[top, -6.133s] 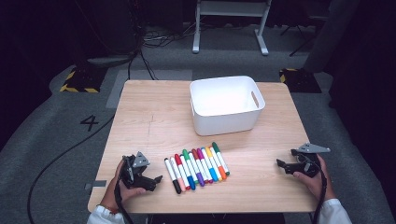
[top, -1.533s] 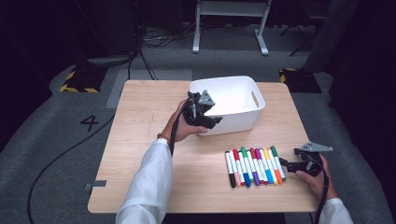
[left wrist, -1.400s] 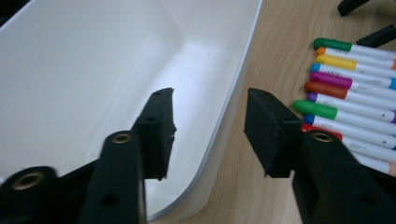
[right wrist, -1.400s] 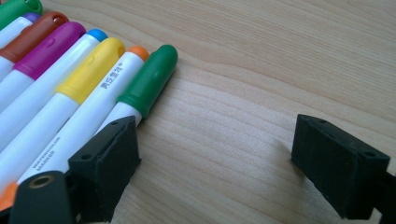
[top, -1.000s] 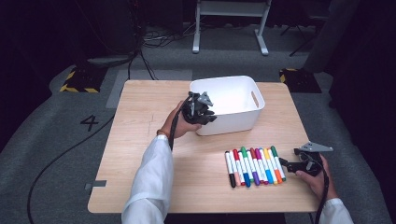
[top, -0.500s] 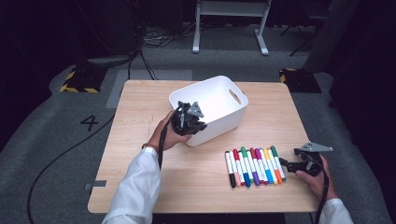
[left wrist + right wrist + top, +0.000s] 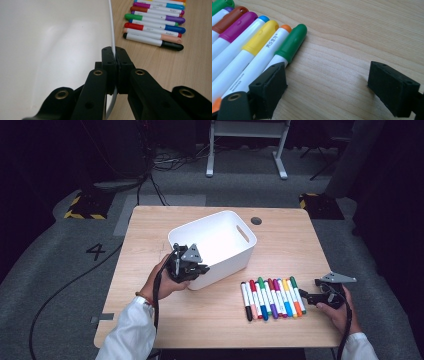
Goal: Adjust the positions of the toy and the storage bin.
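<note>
A white plastic bin (image 7: 227, 262) stands askew in the middle of the wooden table (image 7: 300, 240). My left gripper (image 7: 196, 270) is at the bin's near-left corner, shut on its thin rim. In the left gripper view the pads (image 7: 110, 57) pinch the bin's wall (image 7: 50, 45) edge-on. A row of several coloured markers (image 7: 272, 297) lies side by side at the front right; the markers (image 7: 152, 25) also lie beyond the bin's rim there. My right gripper (image 7: 304, 295) rests on the table just right of the row, open. Its left pad (image 7: 270, 82) sits by the green-capped marker (image 7: 289, 42).
A small dark round hole (image 7: 256, 220) is in the tabletop behind the bin. Beyond the table, on the grey floor, are cables, a white metal stand (image 7: 245, 145) and yellow-black striped blocks (image 7: 87, 205). Bare wood lies left of the bin and along the front edge.
The left gripper has dragged the bin from the back right toward the near left and turned it askew. The right gripper and the markers have stayed put over the last second.
</note>
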`<state>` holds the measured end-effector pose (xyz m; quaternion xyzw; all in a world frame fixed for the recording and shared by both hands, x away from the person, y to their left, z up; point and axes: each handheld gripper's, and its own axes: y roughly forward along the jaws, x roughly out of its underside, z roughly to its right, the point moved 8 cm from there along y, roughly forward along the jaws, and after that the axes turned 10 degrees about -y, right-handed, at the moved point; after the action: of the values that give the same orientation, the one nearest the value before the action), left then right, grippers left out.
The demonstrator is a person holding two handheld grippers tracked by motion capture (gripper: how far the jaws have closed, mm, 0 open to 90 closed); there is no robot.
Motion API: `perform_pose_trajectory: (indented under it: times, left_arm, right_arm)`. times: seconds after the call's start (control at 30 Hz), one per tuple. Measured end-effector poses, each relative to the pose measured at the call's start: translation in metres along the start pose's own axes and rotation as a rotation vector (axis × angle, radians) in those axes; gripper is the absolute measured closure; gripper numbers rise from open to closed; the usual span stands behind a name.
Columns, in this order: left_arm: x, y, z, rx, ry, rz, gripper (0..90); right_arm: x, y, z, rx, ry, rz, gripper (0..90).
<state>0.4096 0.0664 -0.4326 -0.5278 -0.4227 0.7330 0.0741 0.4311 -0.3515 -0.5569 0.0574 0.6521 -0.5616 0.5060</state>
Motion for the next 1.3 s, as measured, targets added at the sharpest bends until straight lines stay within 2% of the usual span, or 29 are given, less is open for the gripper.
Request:
perform_pose_trajectory:
  times: [0.13, 0.2, 0.23, 0.27, 0.3, 0.33, 0.43, 0.57, 0.6, 0.63, 0.67, 0.73, 0.8, 0.83, 0.93, 0.97, 1.0, 1.03, 1.07, 1.1, 1.17, 1.23, 1.27, 1.3]
  left_arm:
    - [0.008, -0.008, 0.004, 0.022, 0.006, 0.001, 87.1]
    - [0.013, -0.012, 0.003, 0.024, 0.024, 0.006, 87.1]
    - [0.016, -0.015, 0.005, 0.044, 0.019, -0.002, 87.1]
    - [0.019, -0.017, 0.004, 0.043, 0.029, -0.004, 87.1]
    - [0.020, -0.019, 0.006, 0.065, 0.019, 0.001, 87.0]
    - [0.024, -0.023, 0.003, 0.066, 0.058, -0.011, 86.9]
    - [0.033, -0.032, 0.004, 0.110, 0.063, -0.015, 86.8]
    - [0.040, -0.045, 0.004, 0.150, 0.044, 0.035, 86.0]
    - [0.040, -0.048, 0.003, 0.144, 0.041, 0.047, 82.0]
    - [0.039, -0.052, 0.003, 0.152, 0.008, 0.073, 76.6]
    - [0.039, -0.058, 0.003, 0.151, 0.007, 0.089, 72.7]
    - [0.040, -0.063, 0.001, 0.120, -0.003, 0.095, 64.6]
    - [0.040, -0.069, -0.003, 0.112, -0.057, 0.132, 52.7]
    - [0.039, -0.073, -0.006, 0.100, -0.067, 0.153, 53.0]
    - [0.037, -0.081, -0.014, 0.062, -0.138, 0.219, 43.0]
    - [0.037, -0.082, -0.016, 0.048, -0.151, 0.230, 42.5]
    - [0.037, -0.082, -0.015, 0.037, -0.157, 0.241, 37.9]
    - [0.037, -0.081, -0.012, 0.037, -0.139, 0.238, 35.0]
    - [0.038, -0.079, -0.008, 0.040, -0.100, 0.220, 37.2]
    - [0.038, -0.073, 0.000, 0.023, -0.060, 0.191, 37.2]
    - [0.036, -0.069, 0.004, 0.027, -0.058, 0.186, 37.9]
    - [0.030, -0.065, 0.004, 0.016, -0.052, 0.204, 45.0]
    - [0.026, -0.061, 0.005, 0.038, -0.067, 0.222, 51.1]
    - [0.024, -0.059, 0.004, 0.043, -0.069, 0.213, 53.5]
  right_arm:
    - [0.000, 0.000, 0.000, 0.002, 0.001, -0.001, 15.3]
    - [0.000, 0.000, 0.000, 0.002, 0.002, -0.001, 15.3]
    - [0.000, 0.000, 0.000, 0.003, 0.001, 0.000, 15.3]
    - [0.000, 0.000, 0.000, 0.003, 0.002, 0.000, 15.3]
    - [0.000, 0.000, 0.000, 0.003, 0.002, 0.000, 15.3]
    - [0.000, 0.000, 0.000, 0.003, 0.002, 0.000, 15.3]
    - [0.000, 0.000, 0.000, 0.002, 0.002, -0.001, 15.3]
    - [0.000, 0.000, 0.000, 0.003, 0.002, 0.000, 15.3]
    - [0.000, 0.000, 0.000, 0.003, 0.002, 0.000, 15.2]
    - [0.000, 0.000, 0.000, 0.003, 0.002, 0.000, 15.3]
    - [0.000, 0.000, 0.000, 0.003, 0.002, 0.000, 15.3]
    - [0.000, 0.000, 0.000, 0.004, 0.003, 0.000, 15.3]
    - [0.000, 0.000, 0.000, 0.005, 0.003, -0.001, 15.3]
    - [0.000, 0.000, 0.000, 0.005, 0.003, -0.001, 15.3]
    - [0.000, 0.000, 0.000, 0.005, 0.003, -0.001, 15.3]
    - [0.000, 0.000, 0.000, 0.005, 0.003, 0.000, 15.3]
    - [0.000, 0.000, 0.000, 0.005, 0.004, -0.001, 15.3]
    - [0.000, 0.000, 0.000, 0.005, 0.003, -0.001, 15.3]
    - [0.000, 0.000, 0.000, 0.005, 0.003, -0.001, 15.2]
    - [0.000, 0.000, 0.000, 0.005, 0.003, -0.001, 15.3]
    - [0.000, 0.000, 0.000, 0.005, 0.004, 0.000, 15.3]
    - [0.000, 0.000, 0.000, 0.005, 0.004, -0.001, 15.3]
    - [0.000, 0.000, 0.000, 0.005, 0.003, -0.001, 15.3]
    - [0.000, 0.000, 0.000, 0.005, 0.004, 0.000, 15.3]
